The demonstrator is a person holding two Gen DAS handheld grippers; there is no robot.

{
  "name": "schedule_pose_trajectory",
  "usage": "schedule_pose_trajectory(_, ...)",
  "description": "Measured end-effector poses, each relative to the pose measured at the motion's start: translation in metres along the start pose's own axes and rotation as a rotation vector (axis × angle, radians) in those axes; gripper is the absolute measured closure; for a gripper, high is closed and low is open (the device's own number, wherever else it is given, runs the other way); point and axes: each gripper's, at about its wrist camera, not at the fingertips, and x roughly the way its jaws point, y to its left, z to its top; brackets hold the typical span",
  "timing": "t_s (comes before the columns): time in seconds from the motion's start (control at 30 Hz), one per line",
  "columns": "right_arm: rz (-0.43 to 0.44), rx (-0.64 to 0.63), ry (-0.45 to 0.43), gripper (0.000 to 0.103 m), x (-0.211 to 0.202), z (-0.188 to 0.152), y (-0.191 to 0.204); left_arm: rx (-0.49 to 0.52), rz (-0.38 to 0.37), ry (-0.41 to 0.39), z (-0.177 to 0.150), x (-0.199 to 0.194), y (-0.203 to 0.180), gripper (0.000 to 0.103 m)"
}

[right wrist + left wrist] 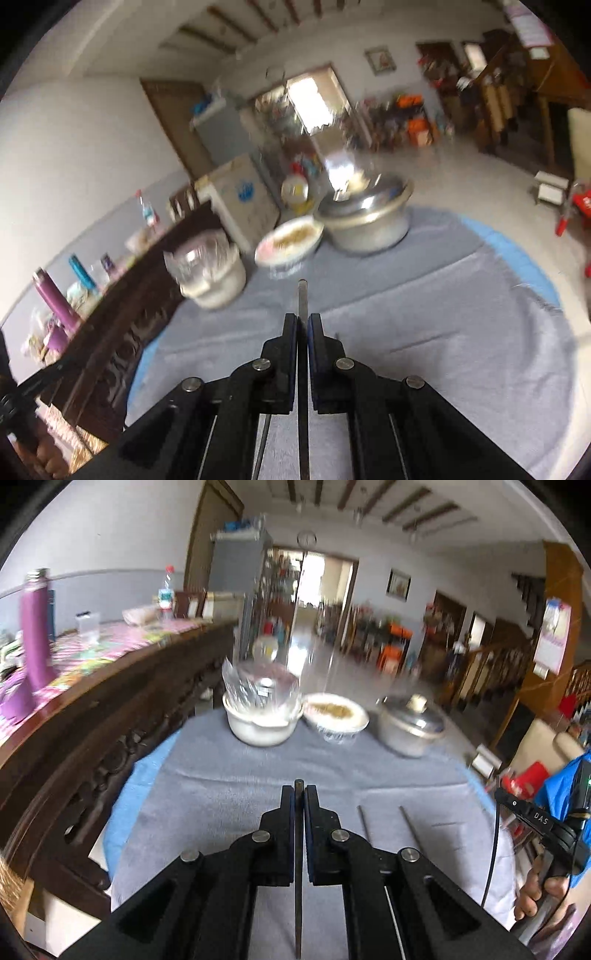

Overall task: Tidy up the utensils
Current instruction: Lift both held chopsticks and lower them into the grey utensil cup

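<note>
Both grippers, left (299,794) & right (303,321), were clamped tight on one thin metal chopstick (298,849) each, prob. to pair them near the far bowls.

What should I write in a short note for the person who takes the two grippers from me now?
Left gripper: shut on a thin dark chopstick that runs between its fingers, lifted above the table.
Right gripper: shut on a metal chopstick whose tip sticks out past its fingers, also lifted.
On the grey cloth: two more chopsticks lie near the right edge. At the far end stand a white pot, a bowl of food and a lidded metal pot.
Done: one chopstick picked up in each gripper.
Left: put both held chopsticks away, then the two on the cloth. No utensil holder is visible.
</note>
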Motion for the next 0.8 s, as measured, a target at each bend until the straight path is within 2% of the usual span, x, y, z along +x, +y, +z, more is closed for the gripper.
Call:
schedule_pose_trajectory(0.2,-0.063,0.003,-0.216,0.097,-0.080,-0.018,0.009,-0.056,0.018,-0.115,-0.027,-0.063,0.002,0.098)
schedule_pose_trajectory(0.37,-0.071,-0.010,-0.343,0.097,-0.129,-0.033,0.026,-0.075,-0.002,-0.141,-0.039,-0.089,-0.003,0.098)
schedule_pose_trajectory(0.63,0.016,-0.071,-0.531,0.097,-0.188,-0.051,0.060,-0.083,-0.054,-0.163,-0.044,-0.123,-0.015,0.098)
schedule_pose_trajectory(0.8,0.111,-0.056,-0.584,0.097,-0.203,-0.056,0.081,-0.087,-0.072,-0.195,-0.041,-0.145,-0.018,0.098)
